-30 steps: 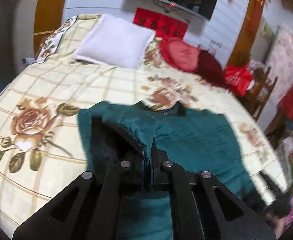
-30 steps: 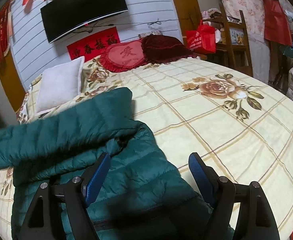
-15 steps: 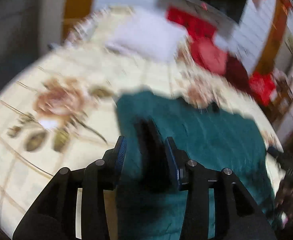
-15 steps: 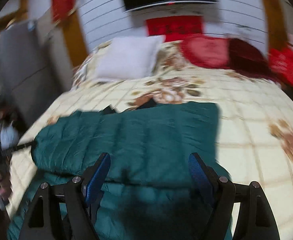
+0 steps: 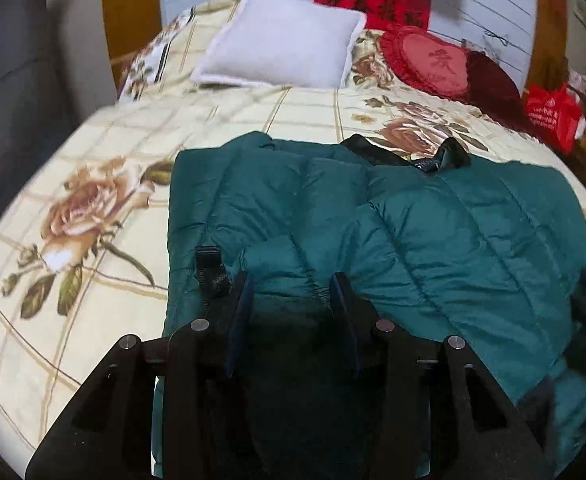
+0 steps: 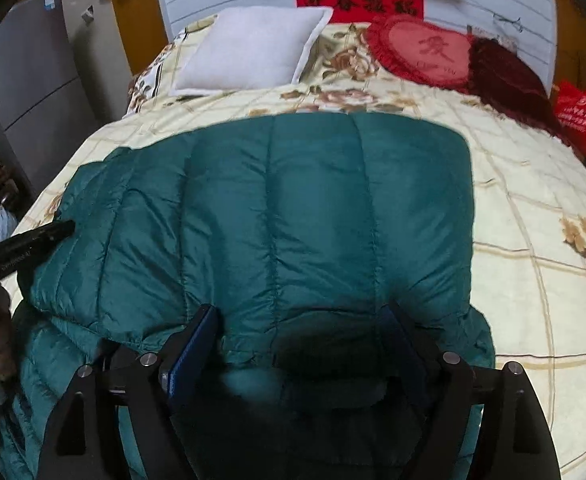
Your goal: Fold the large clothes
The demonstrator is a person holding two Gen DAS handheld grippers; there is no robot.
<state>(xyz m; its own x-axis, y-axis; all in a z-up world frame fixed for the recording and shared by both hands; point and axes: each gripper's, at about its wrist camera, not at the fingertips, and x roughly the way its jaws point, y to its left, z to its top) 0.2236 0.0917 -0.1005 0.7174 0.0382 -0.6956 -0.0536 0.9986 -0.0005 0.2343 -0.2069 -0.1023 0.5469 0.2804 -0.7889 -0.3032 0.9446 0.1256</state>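
A dark green puffer jacket (image 5: 433, 240) lies on the bed, its sides folded in over its middle, black collar (image 5: 437, 158) at the far end. It fills the middle of the right wrist view (image 6: 293, 220). My left gripper (image 5: 291, 292) is open, just above the jacket's near left part, beside a black strap (image 5: 209, 268). My right gripper (image 6: 301, 328) is open, low over the near edge of the folded panel. The left gripper's tip (image 6: 33, 240) shows at the left of the right wrist view.
The bed has a cream floral cover (image 5: 93, 208). A white pillow (image 5: 281, 48), a red heart cushion (image 5: 433, 60) and a dark red cushion (image 5: 493, 84) lie at its head. A red bag (image 5: 553, 116) and wooden chair stand to the right; a grey cabinet (image 6: 33, 80) to the left.
My left gripper let go of the jacket flap and opened; the flap now lies flat across the jacket. Both grippers swung round to face the head of the bed.
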